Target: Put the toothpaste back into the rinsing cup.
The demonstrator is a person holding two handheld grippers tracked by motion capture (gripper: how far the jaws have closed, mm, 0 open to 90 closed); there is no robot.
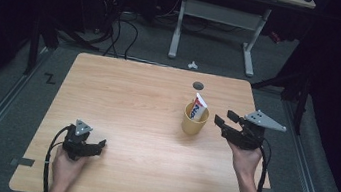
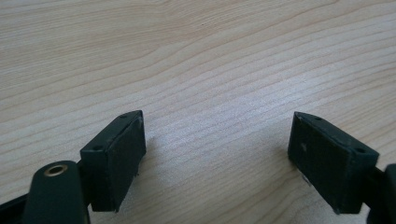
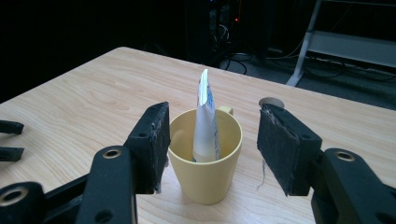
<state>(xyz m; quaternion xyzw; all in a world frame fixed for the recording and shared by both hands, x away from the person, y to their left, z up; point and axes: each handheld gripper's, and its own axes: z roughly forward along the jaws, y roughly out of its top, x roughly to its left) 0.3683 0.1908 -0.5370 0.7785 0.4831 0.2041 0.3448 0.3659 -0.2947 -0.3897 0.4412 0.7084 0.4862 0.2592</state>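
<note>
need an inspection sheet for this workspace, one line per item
surface: pale wooden table, bare grain, round cable hole near the far edge
job's things: yellow mug upright, toothpaste tube standing in it and leaning
clutter: nothing seen
grippers: left tongs open, low over bare wood; right tongs open, facing the mug, pads clear of it
cables: black cable trails from the left tongs; more cables on the floor beyond
surroundings: dark room, white-legged desk behind
</note>
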